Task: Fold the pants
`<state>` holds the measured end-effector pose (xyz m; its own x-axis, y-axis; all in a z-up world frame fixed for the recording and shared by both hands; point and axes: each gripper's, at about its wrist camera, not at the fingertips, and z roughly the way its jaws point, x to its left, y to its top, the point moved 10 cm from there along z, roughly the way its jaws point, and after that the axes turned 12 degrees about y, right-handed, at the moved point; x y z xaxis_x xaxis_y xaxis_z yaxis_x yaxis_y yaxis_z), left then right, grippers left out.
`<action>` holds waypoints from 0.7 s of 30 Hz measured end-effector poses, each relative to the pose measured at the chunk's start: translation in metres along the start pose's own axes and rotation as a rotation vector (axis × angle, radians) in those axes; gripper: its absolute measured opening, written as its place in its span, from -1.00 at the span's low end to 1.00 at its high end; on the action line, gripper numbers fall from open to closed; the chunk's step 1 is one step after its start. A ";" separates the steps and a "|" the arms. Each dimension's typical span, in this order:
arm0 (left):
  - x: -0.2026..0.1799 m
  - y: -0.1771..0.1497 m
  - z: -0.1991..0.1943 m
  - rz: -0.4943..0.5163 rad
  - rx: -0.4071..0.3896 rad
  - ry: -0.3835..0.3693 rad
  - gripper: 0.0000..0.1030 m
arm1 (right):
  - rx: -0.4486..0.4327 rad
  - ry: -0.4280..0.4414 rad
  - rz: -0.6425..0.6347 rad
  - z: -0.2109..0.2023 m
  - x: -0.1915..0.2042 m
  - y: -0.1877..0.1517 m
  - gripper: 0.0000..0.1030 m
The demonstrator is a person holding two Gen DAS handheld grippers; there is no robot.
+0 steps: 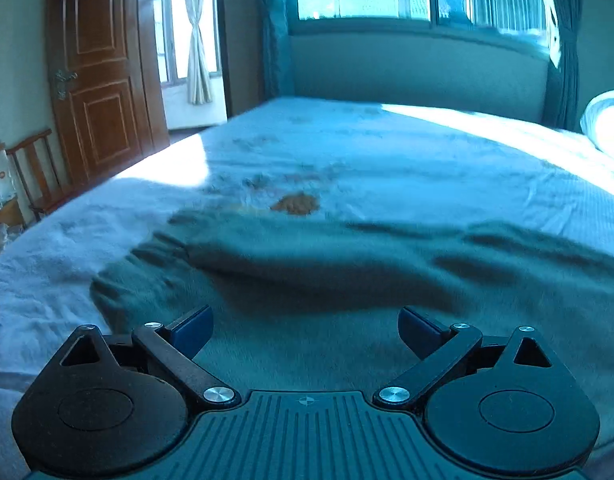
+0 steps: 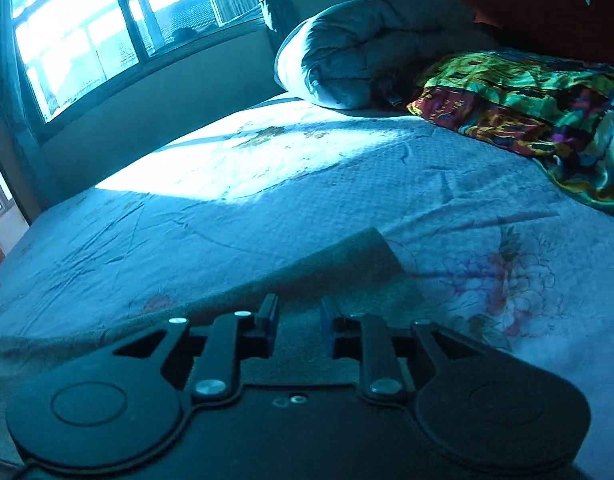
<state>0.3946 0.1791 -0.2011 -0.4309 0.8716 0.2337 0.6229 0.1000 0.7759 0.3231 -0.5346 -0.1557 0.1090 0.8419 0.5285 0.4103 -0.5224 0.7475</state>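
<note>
Two claws over grey pants (image 1: 347,280) on bed (image 1: 387,152).
Left claw (image 1: 305,332) spread wide, released; right claw (image 2: 298,326) narrowly parted, gripping nothing, above a pant leg.

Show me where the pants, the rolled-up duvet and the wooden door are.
pants (image 1: 347,280): left wrist view, on the dark fabric spread over the bed.
rolled-up duvet (image 2: 359,48): right wrist view, on its rounded side.
wooden door (image 1: 103,80): left wrist view, on its panelled face.
</note>
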 end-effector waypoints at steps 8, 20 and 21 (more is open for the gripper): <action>-0.096 -0.015 -0.073 0.012 -0.053 -0.248 0.91 | -0.059 0.081 0.397 -0.038 -0.064 -0.037 -0.67; -0.201 -0.045 -0.142 0.129 -0.054 -0.407 0.92 | -0.038 0.059 0.350 -0.022 -0.063 -0.027 -1.00; -0.200 -0.044 -0.141 0.132 -0.051 -0.407 0.92 | -0.048 0.065 0.305 -0.026 -0.053 -0.019 -1.00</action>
<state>0.3612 -0.0676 -0.1990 -0.0506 0.9945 0.0912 0.6178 -0.0405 0.7853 0.2861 -0.5729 -0.1877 0.1619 0.6355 0.7550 0.3241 -0.7569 0.5676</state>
